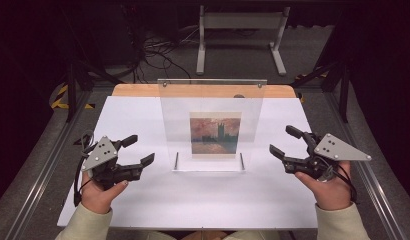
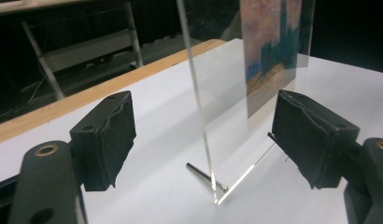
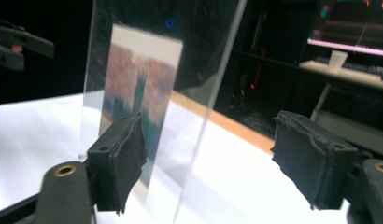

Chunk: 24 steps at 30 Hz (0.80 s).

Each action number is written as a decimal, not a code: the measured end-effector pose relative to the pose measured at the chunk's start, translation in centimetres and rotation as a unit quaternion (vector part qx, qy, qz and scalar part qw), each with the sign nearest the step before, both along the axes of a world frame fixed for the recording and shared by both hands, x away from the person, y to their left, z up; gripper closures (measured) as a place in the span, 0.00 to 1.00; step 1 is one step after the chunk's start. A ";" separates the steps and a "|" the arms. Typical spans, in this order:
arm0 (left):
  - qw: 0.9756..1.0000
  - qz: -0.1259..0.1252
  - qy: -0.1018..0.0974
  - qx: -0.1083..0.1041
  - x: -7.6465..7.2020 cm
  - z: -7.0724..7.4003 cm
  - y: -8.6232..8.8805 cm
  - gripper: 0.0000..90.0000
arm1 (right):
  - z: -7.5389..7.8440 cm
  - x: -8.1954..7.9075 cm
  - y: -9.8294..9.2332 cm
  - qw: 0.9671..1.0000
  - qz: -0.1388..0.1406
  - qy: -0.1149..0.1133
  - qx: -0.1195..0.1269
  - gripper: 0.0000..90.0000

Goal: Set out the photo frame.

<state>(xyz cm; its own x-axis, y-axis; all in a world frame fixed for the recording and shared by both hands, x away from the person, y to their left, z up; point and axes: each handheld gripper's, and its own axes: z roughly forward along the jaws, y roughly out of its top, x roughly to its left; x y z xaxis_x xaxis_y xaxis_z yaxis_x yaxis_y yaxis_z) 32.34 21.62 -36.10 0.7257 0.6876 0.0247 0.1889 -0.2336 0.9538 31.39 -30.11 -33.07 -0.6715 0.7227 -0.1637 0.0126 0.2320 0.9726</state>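
A clear acrylic frame (image 1: 213, 97) stands upright at the middle of the white table (image 1: 143, 200), with a small painting print (image 1: 215, 135) of red sky and dark towers inside it. Thin metal pins (image 1: 176, 160) support its base. My left gripper (image 1: 143, 148) hovers to its left, open, jaws aimed at the frame's left edge and apart from it. To the right, my right gripper (image 1: 279, 140) is open too, facing the other edge. In the left gripper view the frame's edge (image 2: 199, 93) lies ahead between the pads (image 2: 105, 140). In the right gripper view the frame (image 3: 199, 70) is likewise ahead, untouched.
A wooden strip (image 1: 138, 90) runs along the table's far edge. Behind it on the floor stand a grey metal stand (image 1: 240, 22) and loose cables (image 1: 158, 50). Metal rails (image 1: 373, 190) flank the table. A paper cup (image 3: 337, 59) sits on a distant desk.
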 end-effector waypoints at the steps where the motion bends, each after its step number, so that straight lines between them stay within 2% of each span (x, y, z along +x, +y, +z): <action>1: 1.000 0.004 0.002 0.002 0.0 -0.1 0.3 0.23 | -0.2 -0.1 -0.2 1.000 -0.004 0.006 -0.002 0.25; 5: 1.000 0.014 0.006 0.007 -0.1 -0.9 1.2 0.23 | -1.1 -0.3 -1.1 0.999 -0.024 0.025 -0.006 0.22; 12: 0.999 0.026 0.023 0.017 -0.1 -2.8 2.4 0.20 | -3.0 -0.1 -2.3 0.997 -0.035 0.057 -0.026 0.20; 14: 0.999 0.030 0.030 0.017 0.0 -3.5 2.8 0.20 | -3.3 -0.1 -2.4 0.997 -0.037 0.061 -0.025 0.20; 18: 0.998 0.038 0.041 0.020 0.1 -4.7 3.6 0.18 | -4.9 0.2 -2.9 0.995 -0.046 0.079 -0.028 0.20; 20: 0.998 0.043 0.045 0.013 0.0 -5.3 3.9 0.18 | -5.7 0.4 -3.1 0.994 -0.050 0.086 -0.039 0.19; 24: 0.998 0.047 0.049 0.011 0.1 -5.9 4.3 0.18 | -7.3 1.0 -3.1 0.991 -0.056 0.107 -0.066 0.18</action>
<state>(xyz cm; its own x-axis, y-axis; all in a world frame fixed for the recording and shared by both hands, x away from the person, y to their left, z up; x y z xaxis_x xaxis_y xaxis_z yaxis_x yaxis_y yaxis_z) 32.39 25.92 -41.98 0.6580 0.7525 -0.0280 0.3031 -0.2307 0.9246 32.36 -33.25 -40.39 -0.6174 0.7768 -0.1242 0.2479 0.3420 0.9064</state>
